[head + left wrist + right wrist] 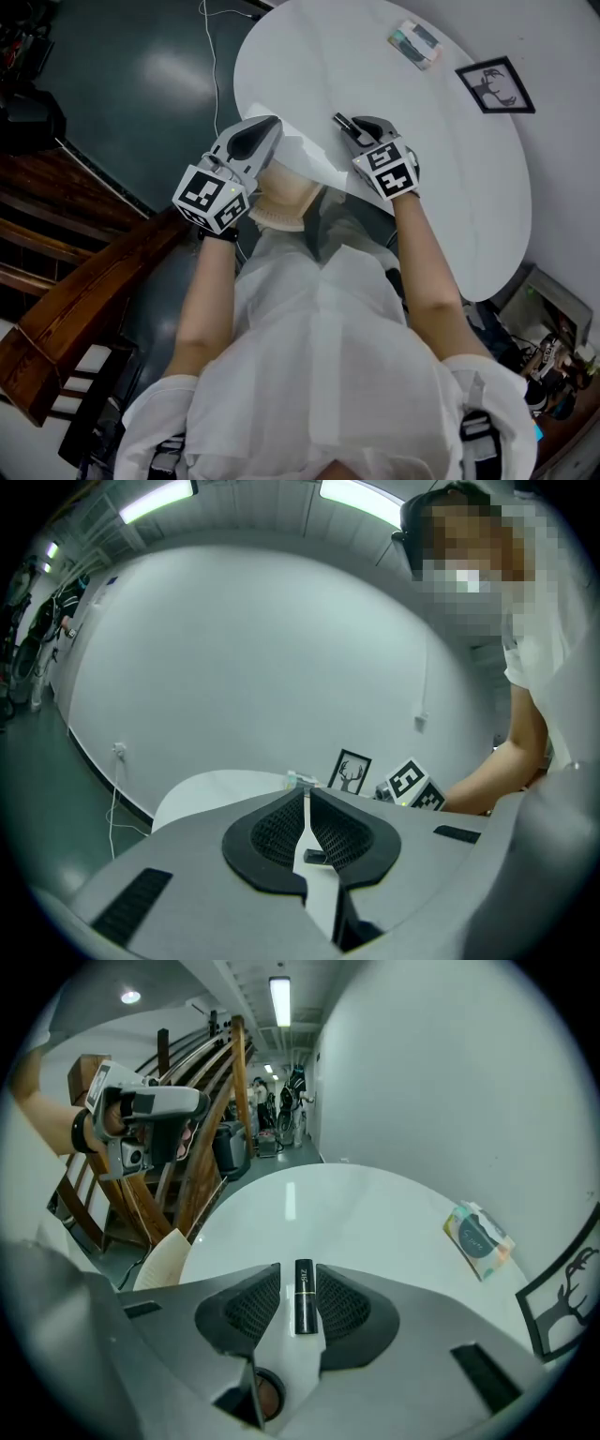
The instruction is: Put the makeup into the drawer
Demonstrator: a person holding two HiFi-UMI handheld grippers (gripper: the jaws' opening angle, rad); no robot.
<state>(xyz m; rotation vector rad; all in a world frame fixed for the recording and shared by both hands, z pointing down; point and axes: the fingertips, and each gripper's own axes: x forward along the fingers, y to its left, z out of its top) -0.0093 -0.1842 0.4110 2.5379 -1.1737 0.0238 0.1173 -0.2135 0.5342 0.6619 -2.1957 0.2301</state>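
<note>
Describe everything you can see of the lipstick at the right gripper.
The lipstick is a slim black tube with a thin gold band and pale print near its far end. It lies on the white table, lengthwise between the open jaws of the right gripper. A gap shows on its left, so it looks ungripped.

1. two grippers: left gripper and right gripper.
2. one black lipstick tube.
3. one round brown makeup compact, nearest.
4. one round white table.
5. one printed packet, far side.
6. one framed deer picture, far right.
</note>
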